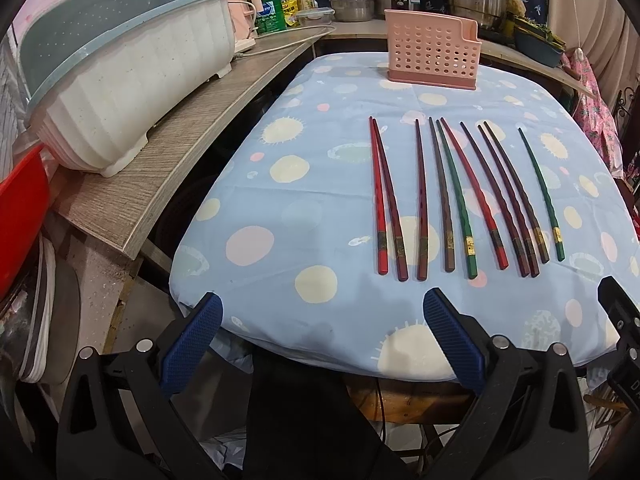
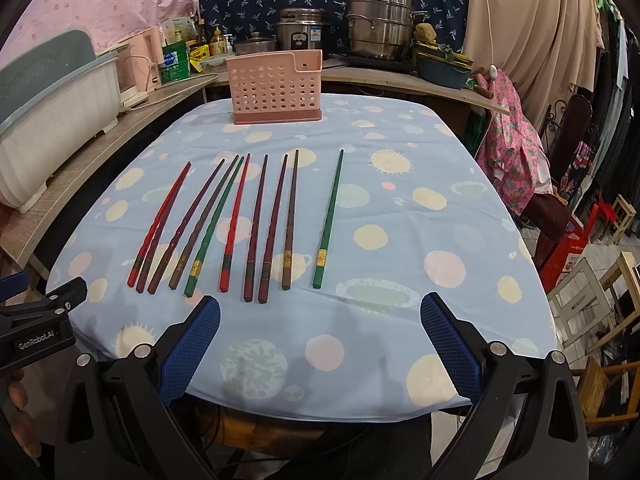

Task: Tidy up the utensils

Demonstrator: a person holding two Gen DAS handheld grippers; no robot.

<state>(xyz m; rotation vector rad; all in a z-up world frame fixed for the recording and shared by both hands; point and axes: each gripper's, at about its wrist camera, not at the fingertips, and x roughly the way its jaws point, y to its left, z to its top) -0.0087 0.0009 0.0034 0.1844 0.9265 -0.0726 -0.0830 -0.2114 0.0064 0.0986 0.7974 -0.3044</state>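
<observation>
Several chopsticks (image 1: 448, 196) in red, maroon, brown and green lie side by side on the blue dotted tablecloth (image 1: 304, 208); they also show in the right wrist view (image 2: 256, 224). A green chopstick (image 2: 329, 216) lies apart at the right end. A pink perforated utensil holder (image 1: 432, 54) stands upright at the table's far end, also in the right wrist view (image 2: 276, 88). My left gripper (image 1: 322, 312) is open and empty at the near table edge. My right gripper (image 2: 320, 314) is open and empty, just short of the chopstick handles.
A white dish rack with blue rim (image 1: 120, 92) sits on a wooden shelf (image 1: 180, 168) to the left. Pots, bottles and a rice cooker (image 2: 304, 32) stand behind the table. Chairs and clothes (image 2: 508, 140) are to the right. The left gripper's body (image 2: 36, 320) shows at lower left.
</observation>
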